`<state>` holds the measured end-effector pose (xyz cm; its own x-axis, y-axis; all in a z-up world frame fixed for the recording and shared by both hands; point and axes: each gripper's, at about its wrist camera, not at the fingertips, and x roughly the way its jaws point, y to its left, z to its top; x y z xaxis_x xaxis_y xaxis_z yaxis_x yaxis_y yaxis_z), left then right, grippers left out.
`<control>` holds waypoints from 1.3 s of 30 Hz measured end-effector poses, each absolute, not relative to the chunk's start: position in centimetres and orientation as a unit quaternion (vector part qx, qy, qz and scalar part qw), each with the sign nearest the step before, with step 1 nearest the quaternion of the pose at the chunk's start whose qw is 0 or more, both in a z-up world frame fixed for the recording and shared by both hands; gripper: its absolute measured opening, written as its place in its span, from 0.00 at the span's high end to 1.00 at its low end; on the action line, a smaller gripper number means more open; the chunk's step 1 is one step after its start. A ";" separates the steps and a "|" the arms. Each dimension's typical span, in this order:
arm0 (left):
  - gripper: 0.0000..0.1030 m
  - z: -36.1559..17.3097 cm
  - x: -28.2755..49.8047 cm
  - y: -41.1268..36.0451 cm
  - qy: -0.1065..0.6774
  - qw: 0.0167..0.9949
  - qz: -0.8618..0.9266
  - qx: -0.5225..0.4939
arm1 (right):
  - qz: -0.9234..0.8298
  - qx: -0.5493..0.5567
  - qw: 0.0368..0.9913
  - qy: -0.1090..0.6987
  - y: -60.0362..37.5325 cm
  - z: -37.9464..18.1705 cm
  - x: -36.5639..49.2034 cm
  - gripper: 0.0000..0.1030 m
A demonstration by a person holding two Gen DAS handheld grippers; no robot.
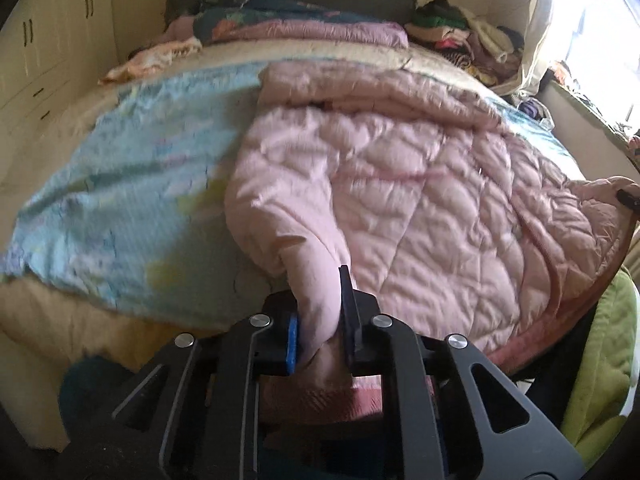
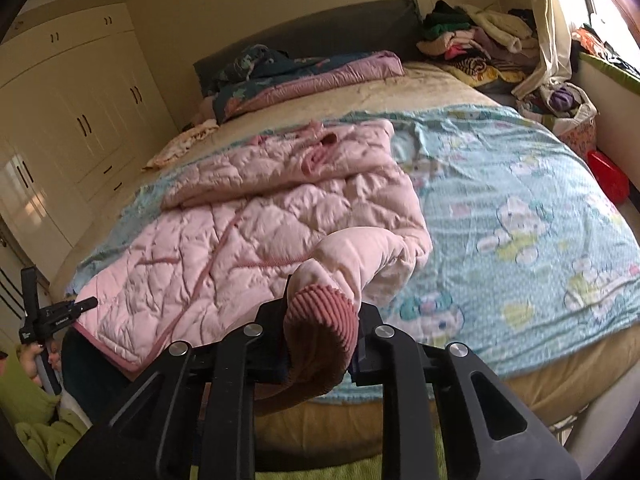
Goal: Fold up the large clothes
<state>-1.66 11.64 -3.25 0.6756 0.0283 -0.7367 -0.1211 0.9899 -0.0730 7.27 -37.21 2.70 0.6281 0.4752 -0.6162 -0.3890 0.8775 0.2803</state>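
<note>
**Both sleeves pinched, here's what worries me**

My left hand-held gripper is pinching a plain pink sleeve end of the quilted pink jacket, and my right hand-held gripper is clamped on the ribbed cuff. The jacket lies front-up on the blue cartoon sheet of the bed, hem at the near edge, collar toward the far headboard, so its long axis runs near to far. My guess at the risks: the puffy fabric slipping out of a thin pinch, or uneven pulling dragging the body crooked and bunching the sheet.
</note>
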 end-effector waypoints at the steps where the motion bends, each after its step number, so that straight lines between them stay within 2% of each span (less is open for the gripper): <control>1: 0.91 -2.8 -1.4 11.7 0.394 0.916 0.041 -0.060 | 0.241 0.061 0.901 0.354 -37.2 3.0 7.4 0.82; 19: 0.91 3.1 2.8 12.9 0.318 0.943 0.041 -0.089 | 0.260 0.095 0.914 0.296 -36.6 7.6 10.7 0.84; 39: 0.91 8.6 6.9 14.5 0.251 0.960 0.032 -0.118 | 0.258 0.121 0.921 0.267 -36.8 12.1 14.0 0.84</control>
<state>6.87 14.55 8.57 0.8715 0.0027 -0.4904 -0.1214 0.9700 -0.2104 14.00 -36.77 12.09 0.7244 0.5396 -0.4291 -0.4102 0.8376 0.3608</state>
